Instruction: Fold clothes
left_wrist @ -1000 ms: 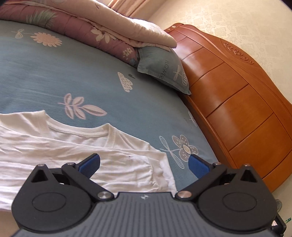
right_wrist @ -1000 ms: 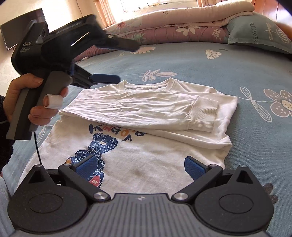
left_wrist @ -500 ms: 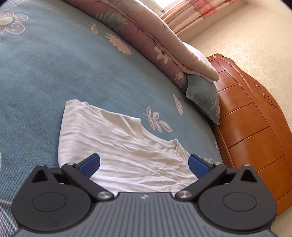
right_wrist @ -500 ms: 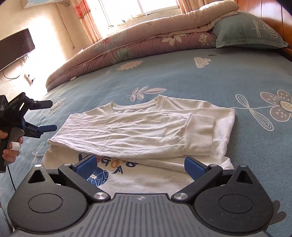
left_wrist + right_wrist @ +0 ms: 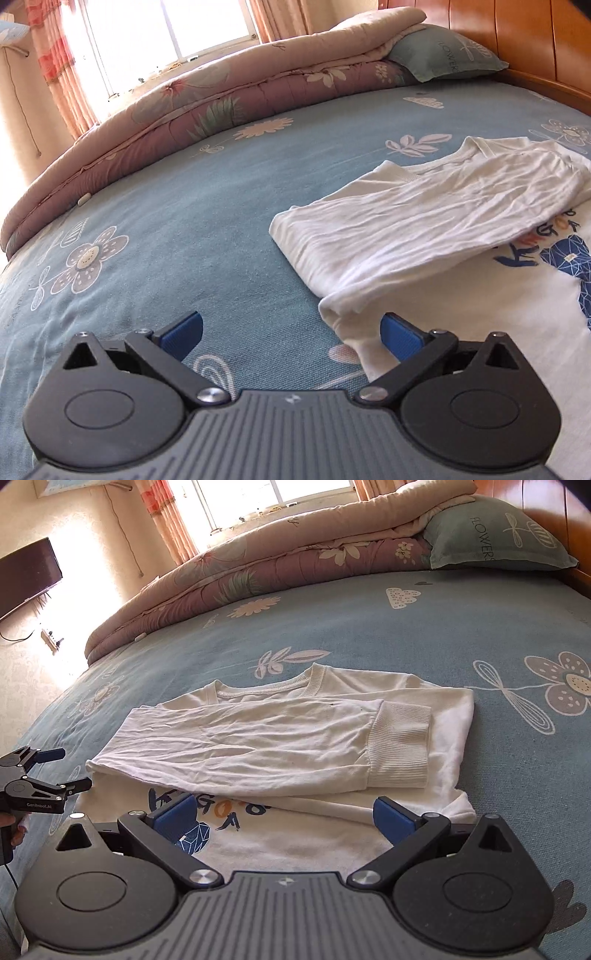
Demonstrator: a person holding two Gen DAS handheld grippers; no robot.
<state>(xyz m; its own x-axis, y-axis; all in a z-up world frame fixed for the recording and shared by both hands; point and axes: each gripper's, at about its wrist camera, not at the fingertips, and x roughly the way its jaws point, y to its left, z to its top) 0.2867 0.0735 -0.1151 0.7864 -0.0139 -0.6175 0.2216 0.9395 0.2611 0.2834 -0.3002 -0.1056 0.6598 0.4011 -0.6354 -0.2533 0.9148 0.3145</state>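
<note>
Both grippers (fingers apart) empty

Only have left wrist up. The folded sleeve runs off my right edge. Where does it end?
Observer: The sleeve lies folded across the chest of the white shirt. Its ribbed cuff stops just short of the shirt's far side edge.
Operator: Right gripper?
Observer: The right gripper is open over the shirt's printed front and holds nothing.
Operator: How does mine look from there?
Observer: The left gripper is open at the shirt's edge by the sleeve fold, with no cloth between its fingers.
</note>
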